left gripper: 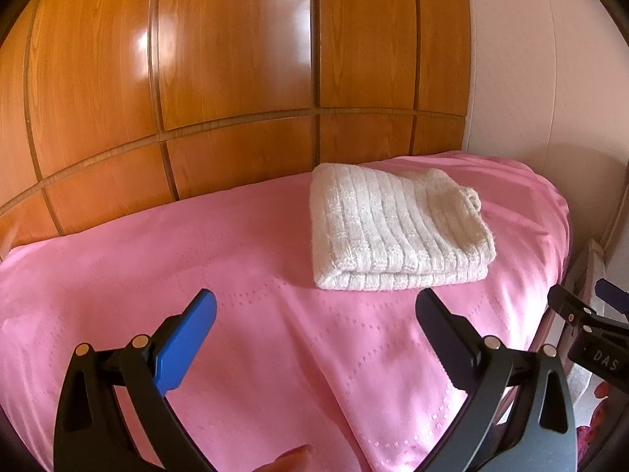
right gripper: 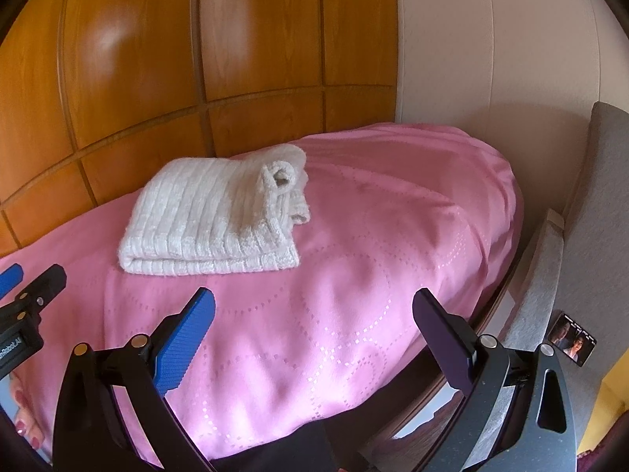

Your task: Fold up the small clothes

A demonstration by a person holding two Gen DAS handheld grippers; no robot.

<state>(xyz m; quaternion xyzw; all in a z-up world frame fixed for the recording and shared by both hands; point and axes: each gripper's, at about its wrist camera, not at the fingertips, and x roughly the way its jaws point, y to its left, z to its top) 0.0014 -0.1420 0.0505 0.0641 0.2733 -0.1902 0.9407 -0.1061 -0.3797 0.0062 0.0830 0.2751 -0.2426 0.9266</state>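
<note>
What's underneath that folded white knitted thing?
The white knitted garment lies folded on a pink bedspread, which spreads out all around it. Behind it stand wooden panels. What lies beneath the bedspread, and between the garment's folded layers, is covered.

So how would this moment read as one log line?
folded white knitted garment on pink bedspread | left tool open | right tool open

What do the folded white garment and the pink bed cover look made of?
Folded white garment: chunky ribbed knit, likely wool or acrylic, with fuzzy edges. Pink bed cover: smooth woven fabric with a slight sheen and dotted woven-in curves, possibly satin-like polyester.
</note>
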